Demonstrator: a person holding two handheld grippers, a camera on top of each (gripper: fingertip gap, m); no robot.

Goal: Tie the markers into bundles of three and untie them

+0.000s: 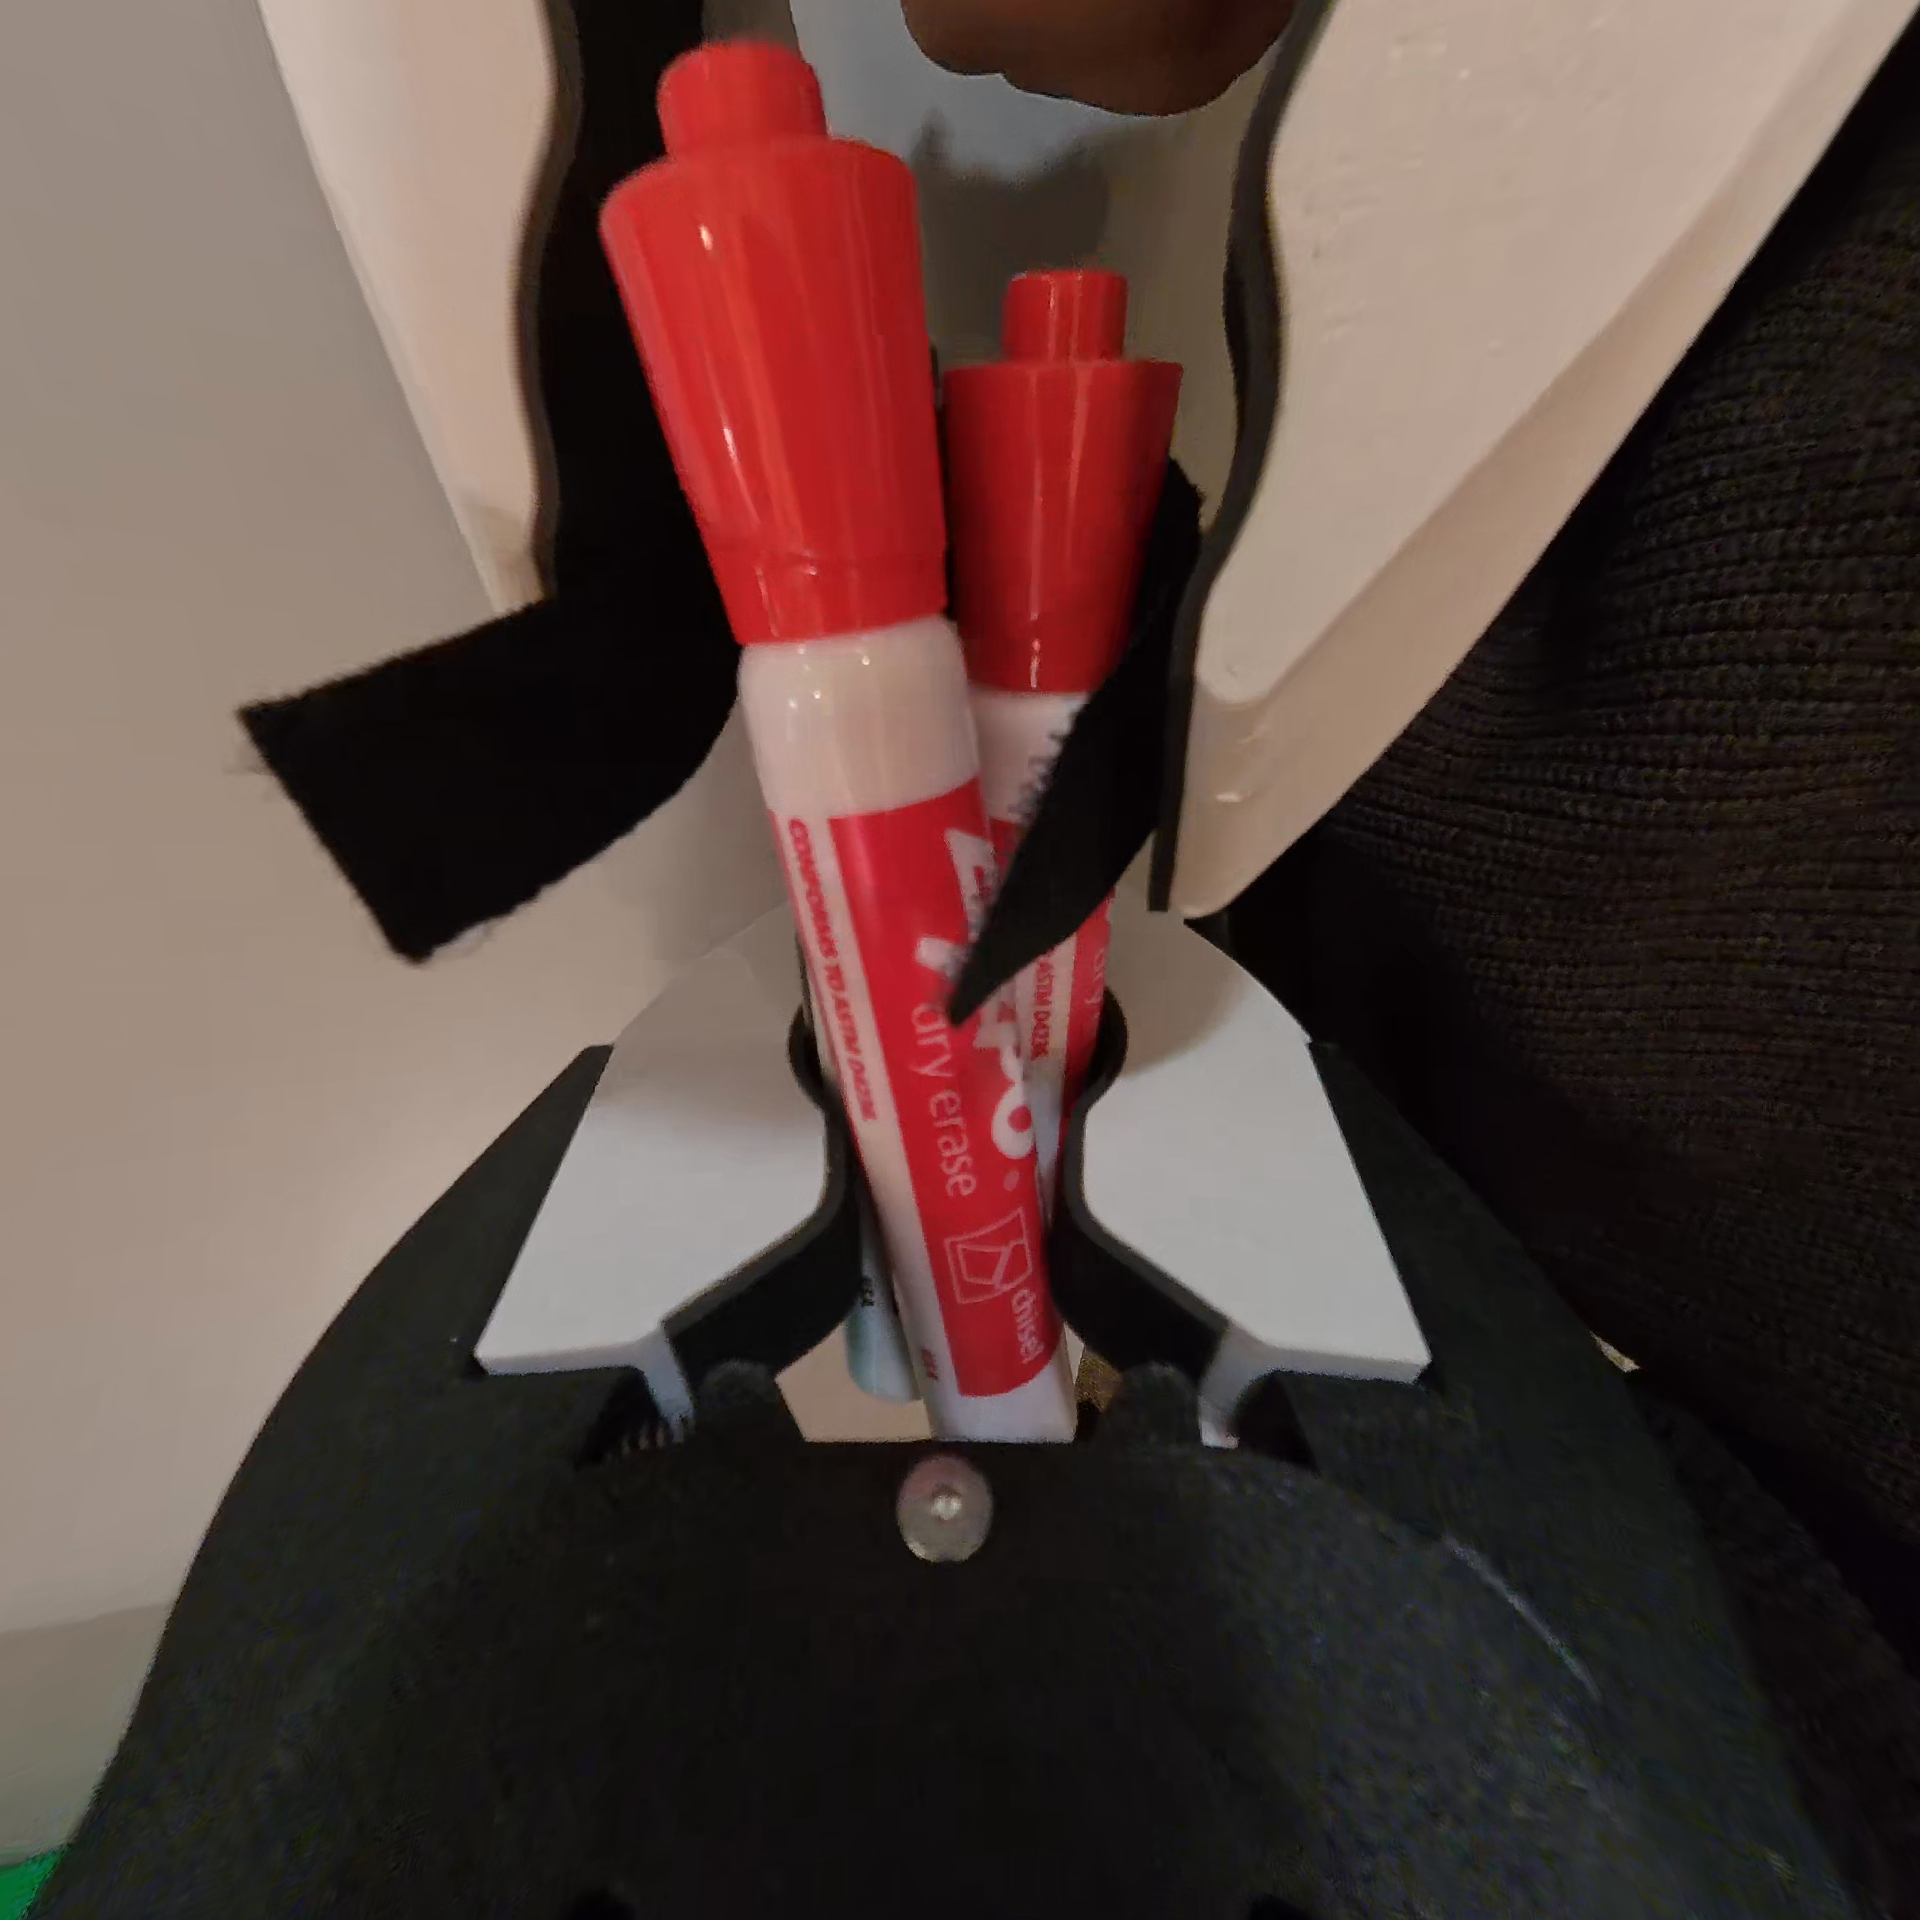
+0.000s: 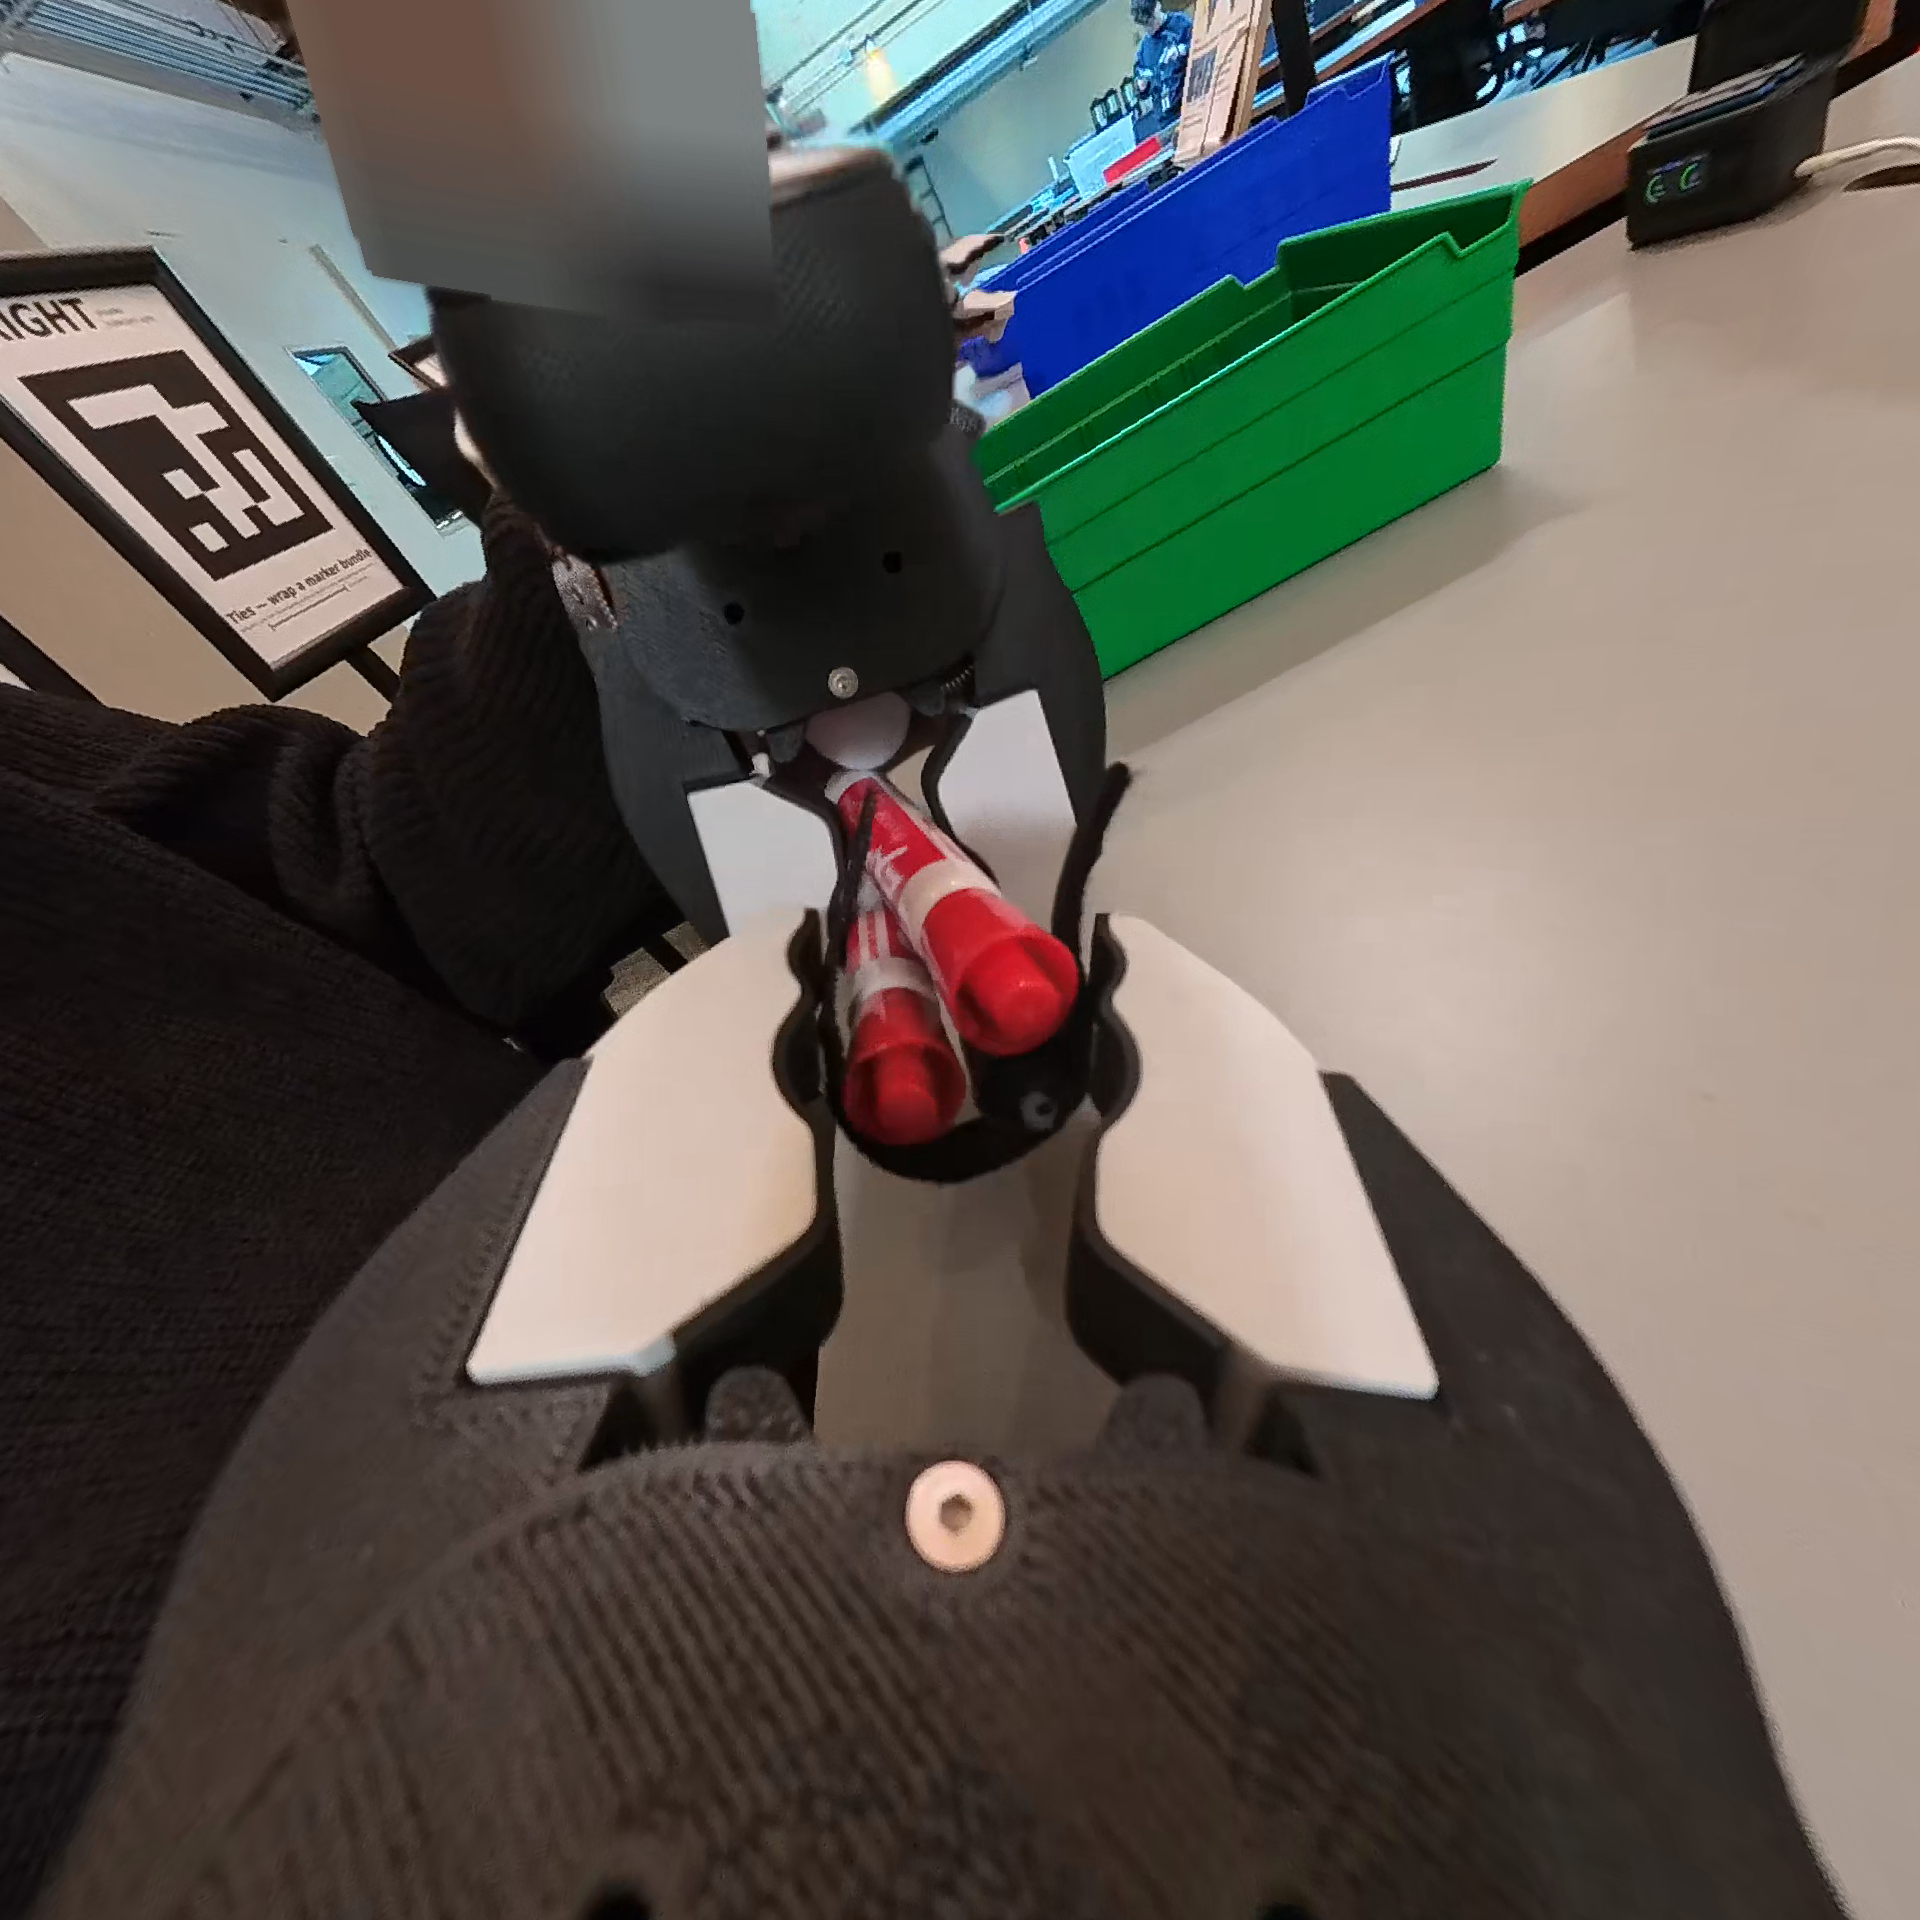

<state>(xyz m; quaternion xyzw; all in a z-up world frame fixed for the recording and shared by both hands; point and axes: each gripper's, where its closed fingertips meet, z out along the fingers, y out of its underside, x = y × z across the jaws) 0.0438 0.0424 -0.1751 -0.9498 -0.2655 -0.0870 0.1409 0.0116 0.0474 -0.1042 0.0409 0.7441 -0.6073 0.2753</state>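
My left gripper (image 1: 961, 997) is shut on a bundle of markers (image 1: 831, 582), two of them with red caps; a third barrel shows low between the jaws. It grips their rear ends, caps pointing away. A black strap (image 1: 447, 790) loops round the bundle with both ends loose. My right gripper (image 2: 951, 997) faces the left gripper (image 2: 883, 821) and is closed round the red caps (image 2: 997, 977) and the strap (image 2: 935, 1158). The right gripper's big white fingers (image 1: 1403, 416) flank the caps in the left wrist view. The bundle is held above the table.
A grey table (image 2: 1558, 831) runs to the right. A green bin (image 2: 1299, 436) and a blue bin (image 2: 1195, 239) stand behind the grippers. A framed black-and-white sign (image 2: 177, 457) stands at the left. A person's black knitted sleeve (image 2: 208, 1039) fills the left side. About 7 centimetres separates my left fingertips from my right.
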